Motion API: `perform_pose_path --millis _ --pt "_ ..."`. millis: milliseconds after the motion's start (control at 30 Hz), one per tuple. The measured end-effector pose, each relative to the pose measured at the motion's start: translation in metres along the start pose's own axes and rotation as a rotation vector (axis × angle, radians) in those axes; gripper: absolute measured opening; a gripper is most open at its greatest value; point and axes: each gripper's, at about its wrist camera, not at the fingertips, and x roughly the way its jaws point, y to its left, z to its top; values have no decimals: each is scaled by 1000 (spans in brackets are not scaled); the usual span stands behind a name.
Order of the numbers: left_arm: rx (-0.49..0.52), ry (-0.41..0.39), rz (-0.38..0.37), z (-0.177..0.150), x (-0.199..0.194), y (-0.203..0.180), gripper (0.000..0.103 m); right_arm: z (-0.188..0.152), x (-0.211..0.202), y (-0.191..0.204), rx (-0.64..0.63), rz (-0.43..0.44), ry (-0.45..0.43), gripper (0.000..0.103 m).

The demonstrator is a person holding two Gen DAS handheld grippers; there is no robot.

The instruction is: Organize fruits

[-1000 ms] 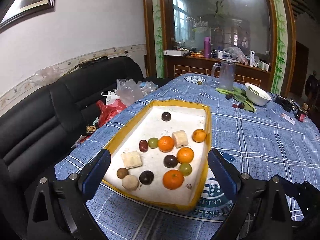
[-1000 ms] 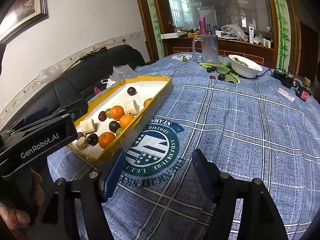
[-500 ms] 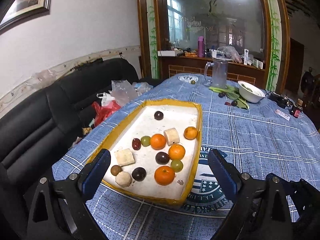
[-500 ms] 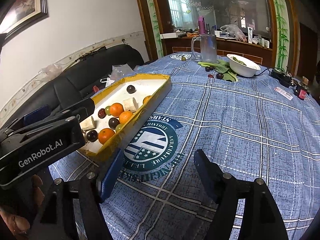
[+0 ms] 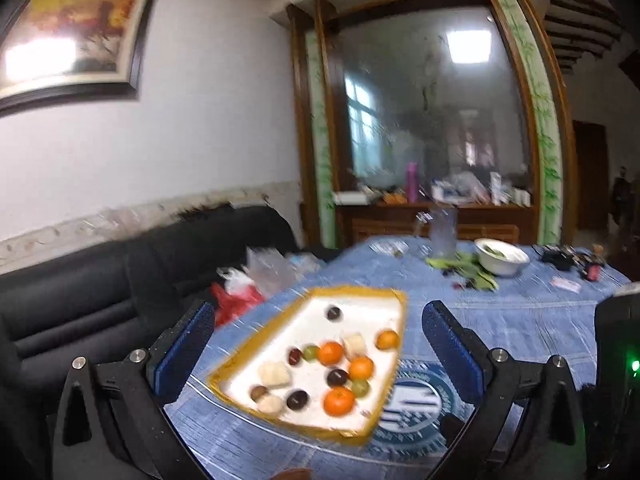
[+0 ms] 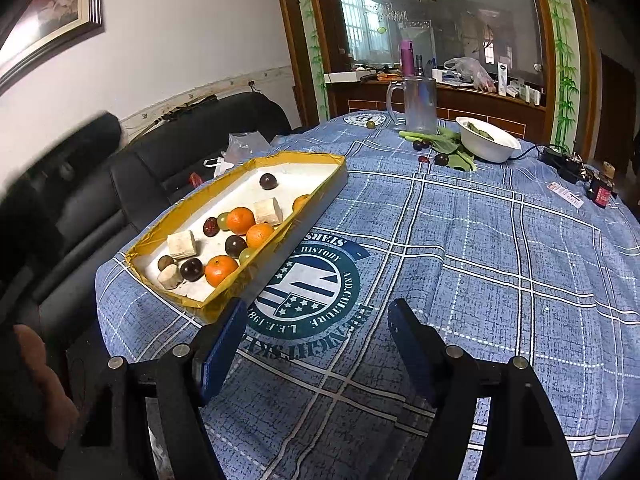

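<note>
Blue plaid tablecloth (image 6: 480, 240), yellow-rimmed white tray (image 6: 168, 236), orange tangerines (image 6: 240, 220), white bowl (image 6: 488, 144), black sofa (image 6: 100, 200)

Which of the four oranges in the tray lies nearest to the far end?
The orange beside the tray's right wall, half hidden behind it; the other three lie nearer.

A home's living and dining room: a black leather sofa (image 6: 192, 136) runs along a white wall hung with a framed painting (image 5: 76, 36). Beyond the desk's far edge, its blue plaid tablecloth (image 6: 500, 260) cluttered, a wooden sideboard (image 6: 460, 100) stands under a large mirror (image 6: 440, 12) with bamboo-painted trim.
</note>
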Motion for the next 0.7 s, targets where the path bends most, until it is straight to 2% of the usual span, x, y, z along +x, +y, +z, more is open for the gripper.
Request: perform_pose_path --millis 100,233,367,700 --pt "-52 105 -43 -5 16 6 103 -1 -1 2 -9 -3 -4 78" --pt "-104 191 -29 -11 31 17 103 -2 -3 6 -31 -15 -9 79" --pt "-156 268 -57 -18 44 29 103 -2 0 10 -47 -19 -2 80" --pt "-188 358 -82 -32 65 41 103 0 11 30 -114 -29 29 80"
